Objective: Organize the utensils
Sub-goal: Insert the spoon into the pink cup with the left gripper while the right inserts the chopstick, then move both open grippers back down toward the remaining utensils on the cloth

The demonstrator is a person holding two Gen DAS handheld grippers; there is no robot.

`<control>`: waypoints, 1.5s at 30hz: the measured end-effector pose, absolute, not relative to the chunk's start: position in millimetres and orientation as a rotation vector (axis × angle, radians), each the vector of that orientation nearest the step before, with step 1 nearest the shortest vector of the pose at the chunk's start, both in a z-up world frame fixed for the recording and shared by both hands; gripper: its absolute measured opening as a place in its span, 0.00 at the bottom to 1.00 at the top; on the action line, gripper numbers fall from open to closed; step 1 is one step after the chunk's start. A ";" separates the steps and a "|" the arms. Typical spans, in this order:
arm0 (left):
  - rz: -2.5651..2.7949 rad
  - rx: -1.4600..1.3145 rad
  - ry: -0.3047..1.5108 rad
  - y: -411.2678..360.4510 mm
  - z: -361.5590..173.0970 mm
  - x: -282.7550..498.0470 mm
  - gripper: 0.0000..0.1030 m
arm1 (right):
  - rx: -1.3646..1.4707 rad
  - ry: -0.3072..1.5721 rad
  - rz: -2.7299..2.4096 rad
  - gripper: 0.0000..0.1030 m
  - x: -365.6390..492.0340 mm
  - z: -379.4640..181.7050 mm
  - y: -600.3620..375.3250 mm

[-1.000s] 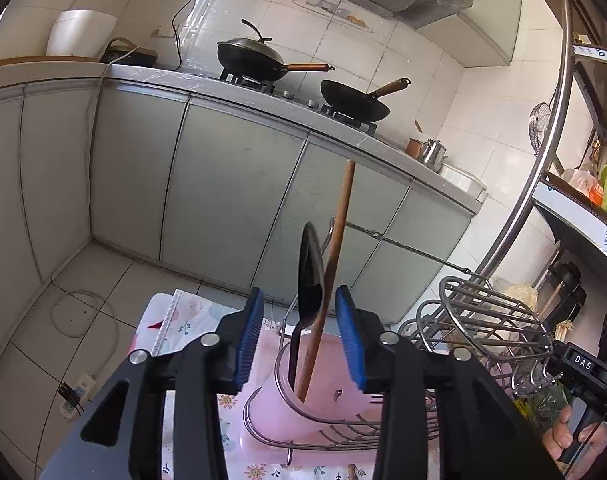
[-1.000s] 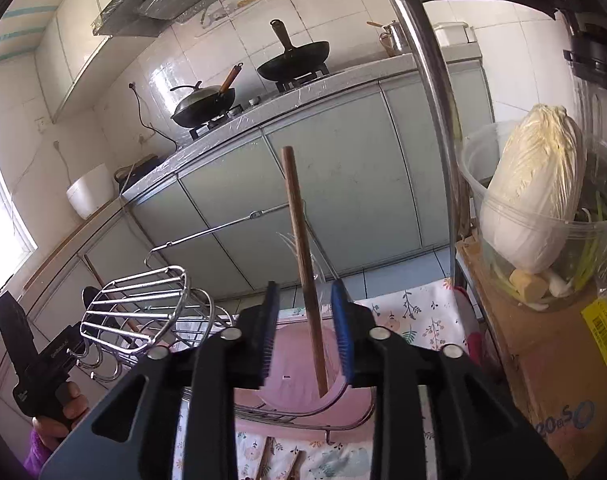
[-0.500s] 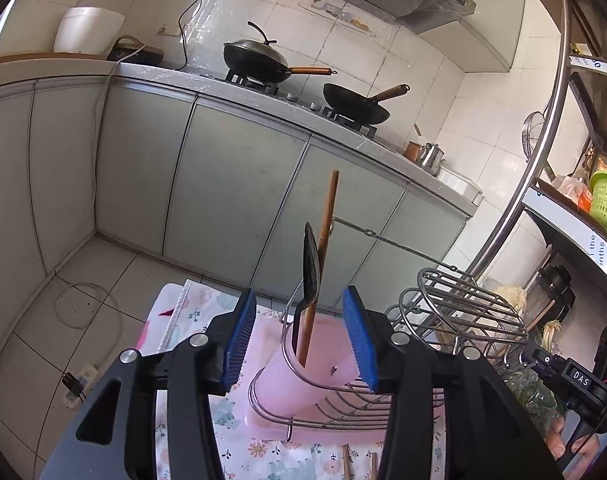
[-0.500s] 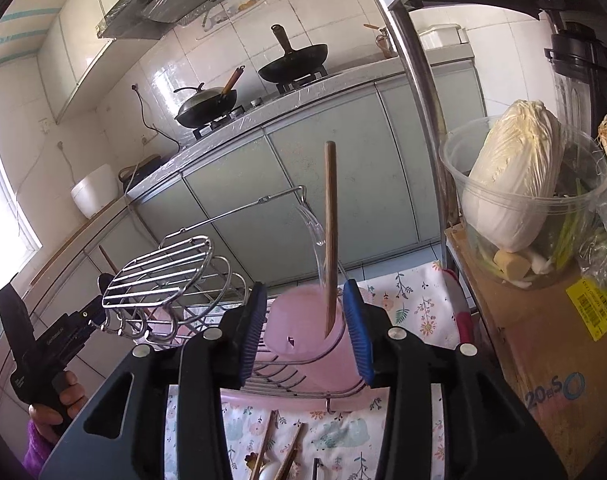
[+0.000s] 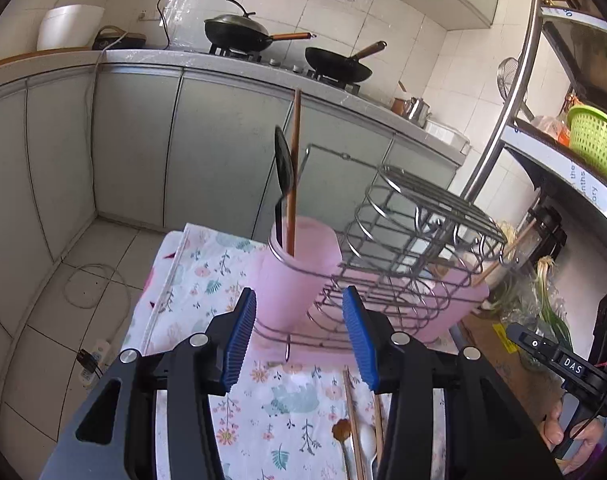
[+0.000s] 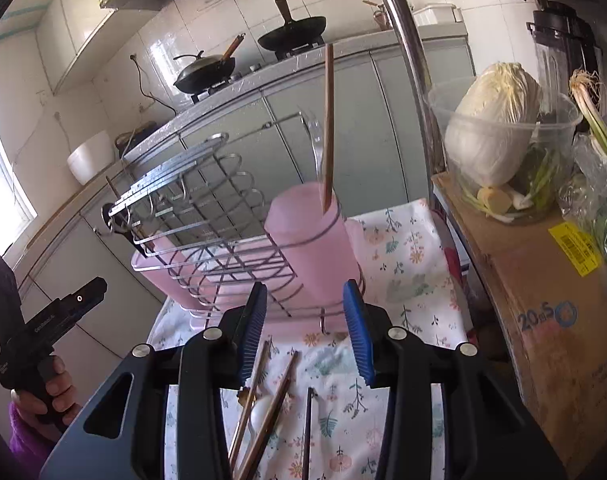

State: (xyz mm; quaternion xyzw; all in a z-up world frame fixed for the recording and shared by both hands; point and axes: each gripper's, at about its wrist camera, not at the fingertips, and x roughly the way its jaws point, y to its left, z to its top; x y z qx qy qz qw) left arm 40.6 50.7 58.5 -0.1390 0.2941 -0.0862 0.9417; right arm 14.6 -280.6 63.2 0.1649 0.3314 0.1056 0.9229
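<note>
Both hand-held grippers, left (image 5: 299, 338) and right (image 6: 305, 328), have backed off wide open and empty; wooden stick (image 5: 293, 168) and black spoon (image 5: 283, 168) stand in pink cup (image 5: 299, 268) at 12 o'clock, while chopsticks (image 6: 263, 408) and white spoon (image 6: 261, 416) wait on the surface (image 5: 191, 292) at 6.

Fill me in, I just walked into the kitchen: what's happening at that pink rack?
A person is sorting utensils with two handheld grippers. The pink utensil cup on the wire dish rack holds a wooden chopstick and a black spoon upright. The left gripper and right gripper both hang open and empty in front of the rack. More chopsticks and a white spoon lie on the floral cloth, not yet put away.
</note>
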 end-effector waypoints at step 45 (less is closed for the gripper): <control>-0.289 -0.153 1.143 -64.3 -79.4 116.4 0.05 | 0.426 1.133 0.372 0.14 63.3 -50.2 -227.5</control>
